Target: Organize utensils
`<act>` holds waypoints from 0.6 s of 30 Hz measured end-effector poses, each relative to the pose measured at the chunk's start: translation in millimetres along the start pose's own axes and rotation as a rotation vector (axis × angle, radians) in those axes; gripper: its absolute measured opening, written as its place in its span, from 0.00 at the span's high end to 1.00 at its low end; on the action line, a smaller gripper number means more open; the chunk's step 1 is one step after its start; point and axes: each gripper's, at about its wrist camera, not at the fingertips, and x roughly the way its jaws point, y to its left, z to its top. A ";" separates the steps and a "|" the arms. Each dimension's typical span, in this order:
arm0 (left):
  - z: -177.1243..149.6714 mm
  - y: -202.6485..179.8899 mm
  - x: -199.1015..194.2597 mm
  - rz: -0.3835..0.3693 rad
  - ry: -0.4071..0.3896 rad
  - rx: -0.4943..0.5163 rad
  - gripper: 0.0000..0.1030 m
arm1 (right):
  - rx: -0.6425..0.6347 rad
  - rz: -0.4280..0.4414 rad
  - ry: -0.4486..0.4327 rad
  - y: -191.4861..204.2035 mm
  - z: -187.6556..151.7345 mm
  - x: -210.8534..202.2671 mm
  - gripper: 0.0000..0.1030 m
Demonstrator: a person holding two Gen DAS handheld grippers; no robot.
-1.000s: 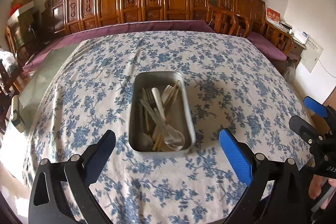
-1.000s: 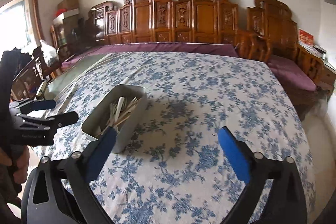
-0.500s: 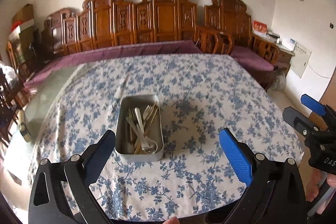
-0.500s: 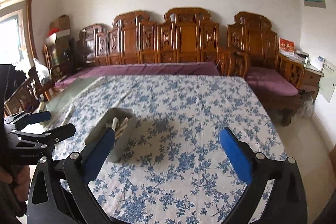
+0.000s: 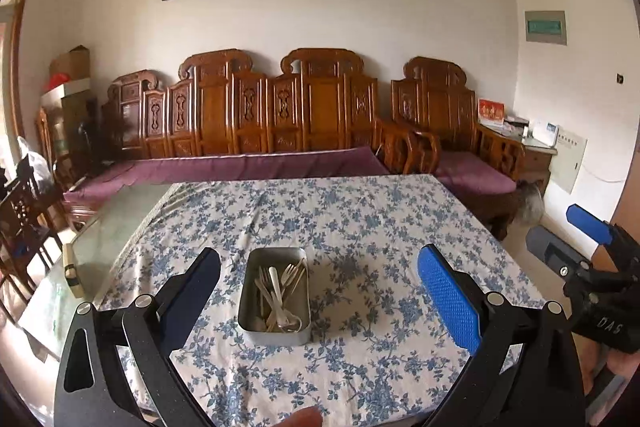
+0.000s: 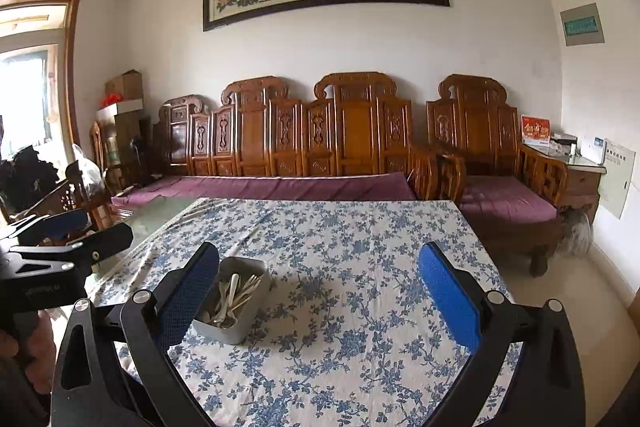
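Floral tablecloth | tray of utensils seemingly farther | left gripper, right gripper still spread, empty

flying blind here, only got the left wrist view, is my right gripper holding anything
Observer: No. The right gripper is open, with nothing between its blue pads.
Operator: where is it relative to the tin
Observer: The metal tin sits low and left in its view, partly behind the left finger.
Operator: anything in its way on the cloth
Observer: Only bare floral tablecloth lies ahead of it.
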 end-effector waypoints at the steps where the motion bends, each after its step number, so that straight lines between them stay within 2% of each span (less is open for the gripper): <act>1: 0.3 0.5 -1.6 0.001 0.000 -0.002 0.07 | -0.002 -0.001 -0.004 0.8 0.5 -1.7 0.02; 18: -4.1 9.8 -9.7 0.028 -0.002 -0.020 0.07 | 0.014 -0.006 -0.012 0.0 1.9 -7.5 0.02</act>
